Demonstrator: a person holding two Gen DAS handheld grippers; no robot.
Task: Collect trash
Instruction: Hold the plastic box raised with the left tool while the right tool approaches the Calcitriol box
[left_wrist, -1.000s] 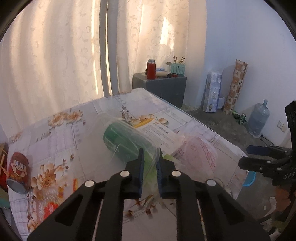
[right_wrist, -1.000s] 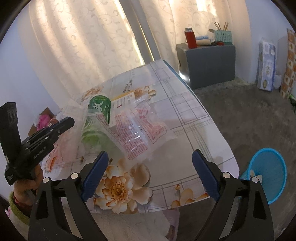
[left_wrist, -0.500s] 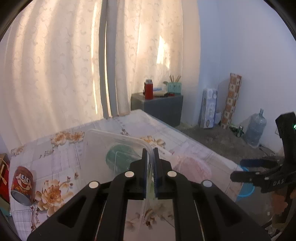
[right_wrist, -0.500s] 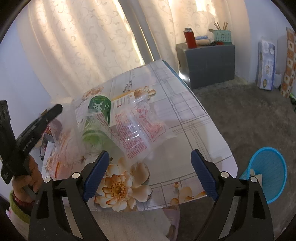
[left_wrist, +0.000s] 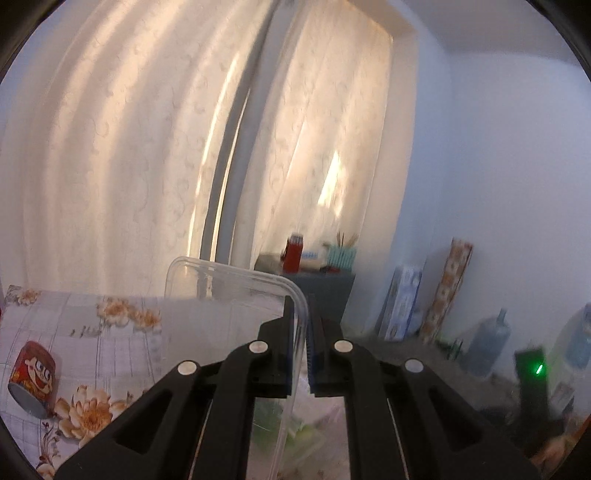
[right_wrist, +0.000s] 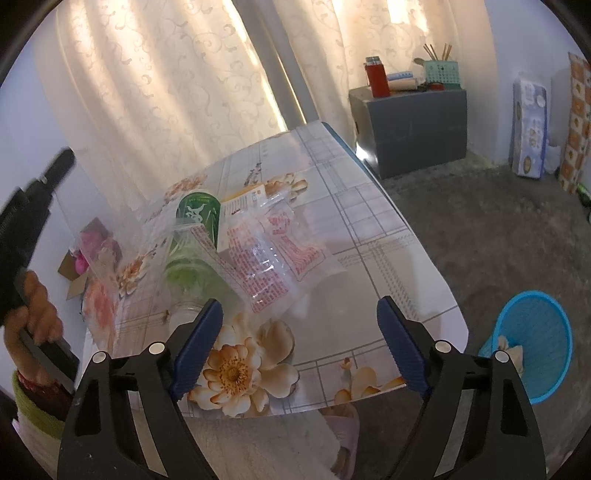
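Lifted off the table, left gripper (left_wrist: 302, 345) pinches clear lid (left_wrist: 229, 314); writing illegible.

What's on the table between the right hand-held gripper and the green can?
In the right wrist view, clear plastic wrappers printed in red lie between the right hand-held gripper, its jaws closing on nothing, and the green can. The nearest tablecloth is bare.
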